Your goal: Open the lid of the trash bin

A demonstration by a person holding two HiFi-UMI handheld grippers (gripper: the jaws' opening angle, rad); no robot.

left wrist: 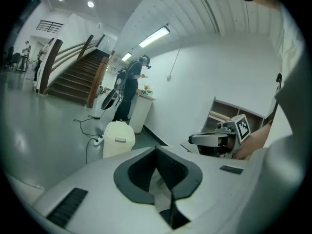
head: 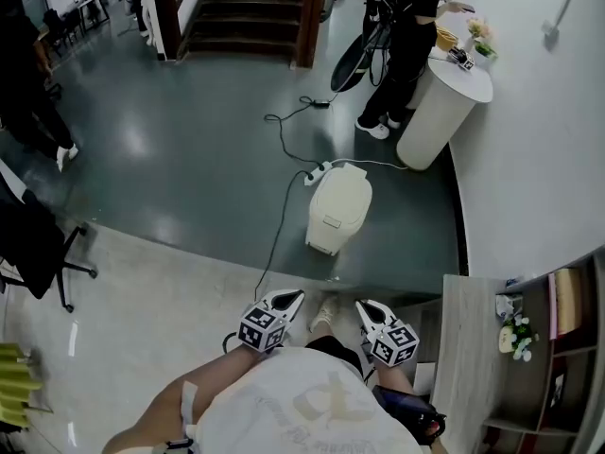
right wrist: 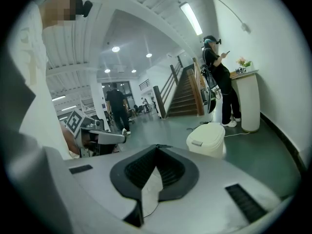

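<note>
The trash bin (head: 338,208) stands on the dark floor (head: 189,159) well ahead of the person, just beside a cable (head: 282,218) that runs past its left side, and its domed lid (head: 344,189) is down. It looks like a light, stiff plastic shell with a smooth, rather slippery top. A hard tug would probably slide or tip the whole bin before the lid swung up. The best place to take hold seems to be the small tab (head: 332,221) on the lid's front edge, facing the person. It gives an edge to hook under or press, while the rounded top offers no purchase. The left gripper (head: 295,296) and the right gripper (head: 360,305) are held low and close to the body, side by side and near each other. Both point forward toward the bin but are well apart from it. In each gripper view the fingers (left wrist: 168,172) are closed together with nothing between them, and the bin sits far beyond their tips. Reaching it would call for stepping closer and lowering a gripper to the level of the tab.
</note>
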